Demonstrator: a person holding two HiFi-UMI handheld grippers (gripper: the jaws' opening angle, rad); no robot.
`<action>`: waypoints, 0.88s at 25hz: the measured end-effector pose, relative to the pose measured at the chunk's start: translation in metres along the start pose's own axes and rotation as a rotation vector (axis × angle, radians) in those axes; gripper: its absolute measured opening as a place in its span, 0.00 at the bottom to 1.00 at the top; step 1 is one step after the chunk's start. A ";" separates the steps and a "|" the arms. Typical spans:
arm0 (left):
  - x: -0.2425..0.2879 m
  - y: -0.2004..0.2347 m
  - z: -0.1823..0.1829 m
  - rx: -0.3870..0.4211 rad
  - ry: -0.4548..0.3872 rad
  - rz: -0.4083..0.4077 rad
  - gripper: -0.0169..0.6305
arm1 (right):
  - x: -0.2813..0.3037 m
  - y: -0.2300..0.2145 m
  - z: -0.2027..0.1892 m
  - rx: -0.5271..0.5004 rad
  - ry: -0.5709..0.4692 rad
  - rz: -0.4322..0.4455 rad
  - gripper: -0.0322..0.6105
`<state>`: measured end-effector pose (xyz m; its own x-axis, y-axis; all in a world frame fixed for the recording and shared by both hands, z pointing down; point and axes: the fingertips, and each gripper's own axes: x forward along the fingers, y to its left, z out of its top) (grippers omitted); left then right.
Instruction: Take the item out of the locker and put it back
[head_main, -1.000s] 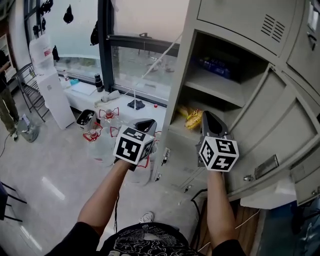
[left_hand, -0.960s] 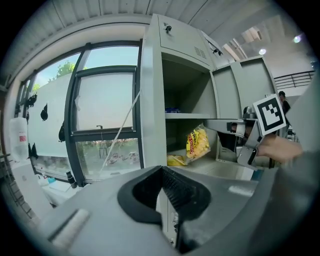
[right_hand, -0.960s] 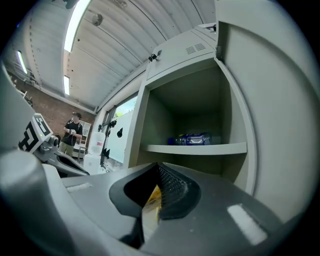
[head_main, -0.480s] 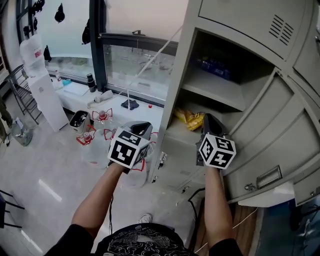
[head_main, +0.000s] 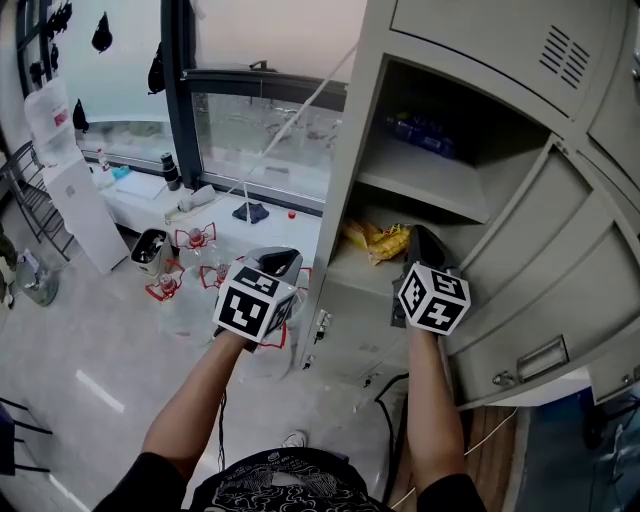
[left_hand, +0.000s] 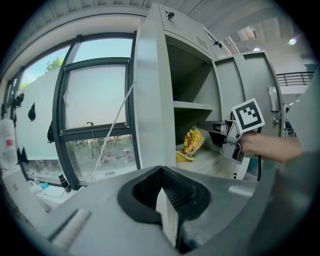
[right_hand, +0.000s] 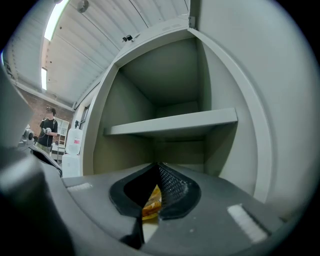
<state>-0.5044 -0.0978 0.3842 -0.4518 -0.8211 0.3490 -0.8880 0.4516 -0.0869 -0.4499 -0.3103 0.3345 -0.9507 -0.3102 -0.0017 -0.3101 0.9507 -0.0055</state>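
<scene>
Progress: nothing out yet; yellow snack bag (head_main: 385, 242) lies on locker (head_main: 470, 200) lower shelf.
Your R gripper (head_main: 419, 234): jaws pinched, empty, near bag.
L gripper (head_main: 278, 256): pinched, empty, outside.
Left: grab, pull out, return.

Locker (head_main: 345, 170): grey metal, door (head_main: 540, 260) standing open, one shelf (head_main: 425, 185) dividing the open bay. Snack packet (head_main: 380, 240): yellow with red print, crinkled, half-propped on the lower compartment floor beneath the shelf, near the front edge. Flat yellow piece at its foot; whether separate, cannot tell.
</scene>
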 end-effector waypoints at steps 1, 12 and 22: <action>0.002 0.000 0.000 0.002 0.001 -0.002 0.03 | 0.001 -0.002 -0.002 0.003 0.002 -0.008 0.09; 0.019 0.001 0.000 0.010 0.006 -0.027 0.03 | 0.017 -0.024 -0.039 0.030 0.078 -0.094 0.09; 0.036 -0.003 0.001 0.006 0.010 -0.049 0.03 | 0.032 -0.042 -0.058 0.075 0.146 -0.137 0.09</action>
<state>-0.5181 -0.1294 0.3966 -0.4065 -0.8389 0.3619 -0.9097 0.4084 -0.0749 -0.4671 -0.3599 0.3930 -0.8919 -0.4270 0.1493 -0.4403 0.8951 -0.0704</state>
